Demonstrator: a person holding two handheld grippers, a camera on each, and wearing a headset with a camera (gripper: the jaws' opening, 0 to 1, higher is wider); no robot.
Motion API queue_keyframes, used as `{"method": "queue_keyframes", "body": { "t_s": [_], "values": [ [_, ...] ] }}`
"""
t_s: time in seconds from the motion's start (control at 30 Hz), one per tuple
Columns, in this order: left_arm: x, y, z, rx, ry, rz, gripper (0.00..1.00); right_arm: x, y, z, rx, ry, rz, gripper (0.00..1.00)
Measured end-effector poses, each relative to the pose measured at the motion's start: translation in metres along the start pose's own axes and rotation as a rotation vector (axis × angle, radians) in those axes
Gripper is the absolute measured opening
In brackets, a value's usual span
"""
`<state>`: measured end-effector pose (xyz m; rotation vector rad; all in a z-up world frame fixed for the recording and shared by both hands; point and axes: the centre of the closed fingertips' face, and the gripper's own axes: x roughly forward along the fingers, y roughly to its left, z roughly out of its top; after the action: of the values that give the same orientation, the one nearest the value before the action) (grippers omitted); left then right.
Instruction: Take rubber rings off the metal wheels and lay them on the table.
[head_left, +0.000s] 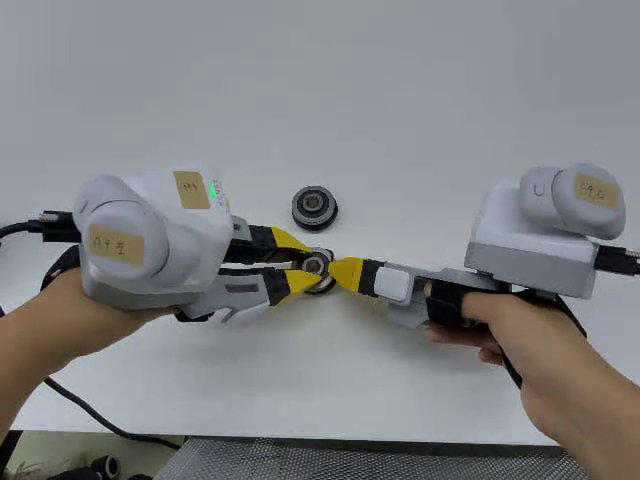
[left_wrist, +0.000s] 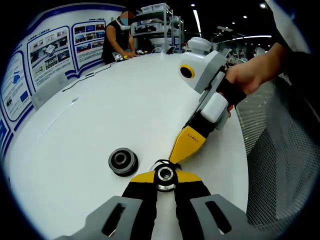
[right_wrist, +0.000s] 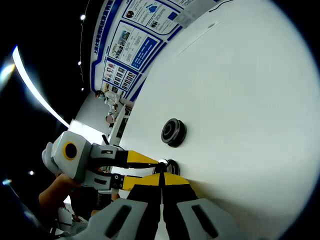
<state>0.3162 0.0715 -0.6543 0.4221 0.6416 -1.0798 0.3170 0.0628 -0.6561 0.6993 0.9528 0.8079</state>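
Currently mid-strip, low over white table (head_left: 420, 120). Left hand-held gripper (head_left: 304, 267) clamped on metal wheel (head_left: 318, 265) from 9 o'clock, likely to steady it. Right hand-held gripper (head_left: 347, 272) in from 3 o'clock, jaws pressed together, apparently nipping rubber ring (left_wrist: 160, 163) at rim for peel-off. Second wheel (head_left: 314, 207) flat at 12 o'clock, apart, ring on, untouched.

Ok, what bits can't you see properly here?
- Held metal wheel, head view: the left claw and right claw cover its rim, so I cannot tell if its rubber ring is on.
- Right claw tips, right gripper view: shut together in front of the wheel, hiding what they pinch.
- Wall posters, left gripper view: too small to read.
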Motion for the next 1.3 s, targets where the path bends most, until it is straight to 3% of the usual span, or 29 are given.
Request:
{"method": "queue_keyframes", "body": {
  "t_s": [0.5,1.03,1.3],
  "values": [
    [0.0,-0.001,0.001,0.002,-0.001,-0.001,0.12,0.002,0.006,0.0,-0.05,0.017,0.006,0.0],
    [-0.001,-0.001,0.001,0.007,-0.002,-0.002,0.12,0.002,0.013,0.0,-0.046,0.017,0.024,0.01],
    [-0.001,-0.001,0.0,0.009,-0.001,-0.003,0.12,0.001,0.012,-0.001,-0.043,0.01,0.01,0.01]
  ]
}}
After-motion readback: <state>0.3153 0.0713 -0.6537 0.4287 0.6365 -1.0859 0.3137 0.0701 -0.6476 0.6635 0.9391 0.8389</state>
